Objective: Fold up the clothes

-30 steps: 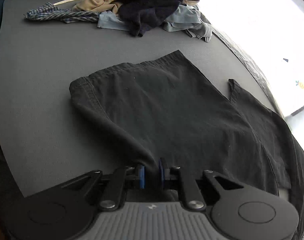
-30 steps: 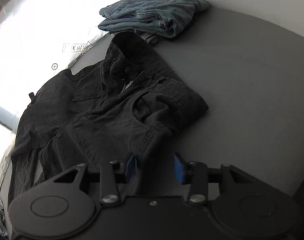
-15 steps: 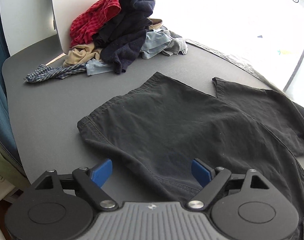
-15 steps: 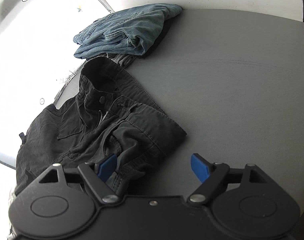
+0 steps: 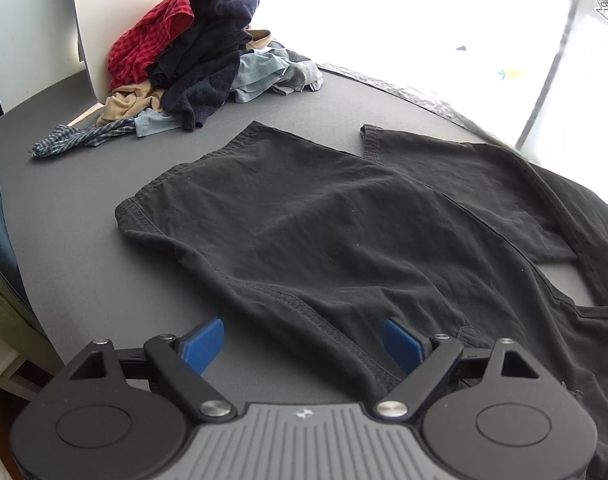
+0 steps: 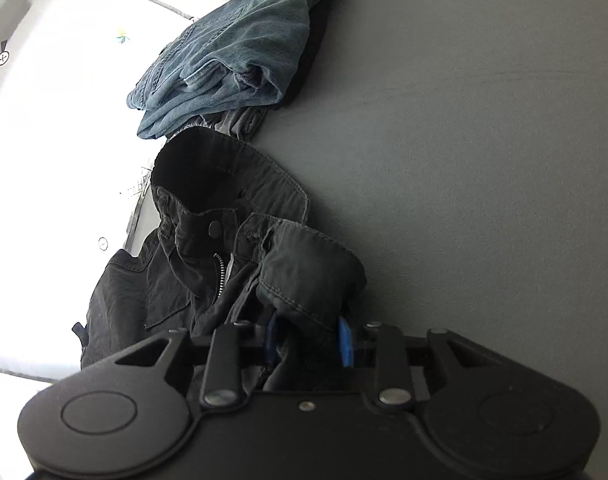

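Table (image 6: 484, 160), trousers (image 6: 304, 272) in right gripper (image 6: 306, 340)

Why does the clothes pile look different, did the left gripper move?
Yes. The left gripper swung away from the black pants: the clothes pile now sits lower and further left in its view, and its jaws stand open.

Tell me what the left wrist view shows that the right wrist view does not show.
Only the left wrist view: the pile of unfolded clothes, the trouser legs spread flat, and the open left gripper above them. Only the right wrist view: the folded jeans, the waistband with its zipper, and the right gripper closing on a bunched fold. Both: the black trousers and the grey table.
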The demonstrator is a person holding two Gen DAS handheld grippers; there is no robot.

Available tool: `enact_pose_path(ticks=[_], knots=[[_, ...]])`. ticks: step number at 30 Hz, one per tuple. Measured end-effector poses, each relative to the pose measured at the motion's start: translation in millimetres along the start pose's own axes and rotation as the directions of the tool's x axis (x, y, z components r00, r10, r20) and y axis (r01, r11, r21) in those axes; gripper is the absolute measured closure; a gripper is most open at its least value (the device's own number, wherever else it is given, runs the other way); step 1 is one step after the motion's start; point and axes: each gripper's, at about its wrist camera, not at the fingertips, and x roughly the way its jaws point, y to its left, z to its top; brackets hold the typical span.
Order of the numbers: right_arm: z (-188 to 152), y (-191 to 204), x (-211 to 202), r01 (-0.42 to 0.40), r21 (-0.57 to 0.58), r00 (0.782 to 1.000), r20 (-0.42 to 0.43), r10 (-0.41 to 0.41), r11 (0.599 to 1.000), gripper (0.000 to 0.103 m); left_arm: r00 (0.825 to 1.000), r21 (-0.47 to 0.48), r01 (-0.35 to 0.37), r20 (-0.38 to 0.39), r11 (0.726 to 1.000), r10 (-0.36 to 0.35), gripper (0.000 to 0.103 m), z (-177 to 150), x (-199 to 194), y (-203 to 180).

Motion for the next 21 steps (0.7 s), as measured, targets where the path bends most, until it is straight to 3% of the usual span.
enact_pose_path(ticks=[4, 8, 11, 16, 18, 20, 21], knots=[[4.3, 21.3, -37.6, 0.047, -0.216, 0.993, 0.12, -0.022, 0.975, 0.086, 1.0, 0.035, 0.003, 0.013, 0.999, -0.004, 0.016, -4.0, -3.6, -12.9], [-2.1, 37.4, -66.2, 0.172, -0.465, 0.969, 0.237, -0.065, 0.868, 0.086, 1.0, 0.061, -0.006, 0.019, 0.998, 0.005, 0.016, -7.8, -4.0, -17.2], [-5.1, 23.0, -47.6, 0.282, -0.516, 0.954, 0.237, -0.182, 0.809, 0.083, 1.0, 0.039, -0.013, -0.009, 0.999, 0.014, 0.016, -8.9, 1.2, -8.9], [-5.2, 6.4, -23.8, 0.426, -0.526, 0.904, 0.216, -0.368, 0.736, 0.064, 0.998, -0.017, -0.034, -0.052, 0.999, 0.034, 0.016, -2.7, 12.0, 15.5], [-9.5, 13.0, -27.7, 0.473, -0.542, 0.88, 0.261, -0.396, 0.695, 0.047, 0.998, -0.043, -0.018, -0.063, 0.999, 0.016, 0.015, 0.3, 16.6, 23.1], [-12.1, 18.8, -32.6, 0.487, -0.543, 0.873, 0.281, -0.399, 0.684, 0.04, 0.998, -0.06, -0.001, -0.069, 0.998, -0.004, 0.015, 5.0, 21.6, 28.3], [-12.7, 21.8, -35.3, 0.485, -0.539, 0.875, 0.284, -0.393, 0.689, 0.031, 0.998, -0.062, 0.005, -0.07, 0.998, -0.009, 0.015, 7.7, 24.0, 29.3]])
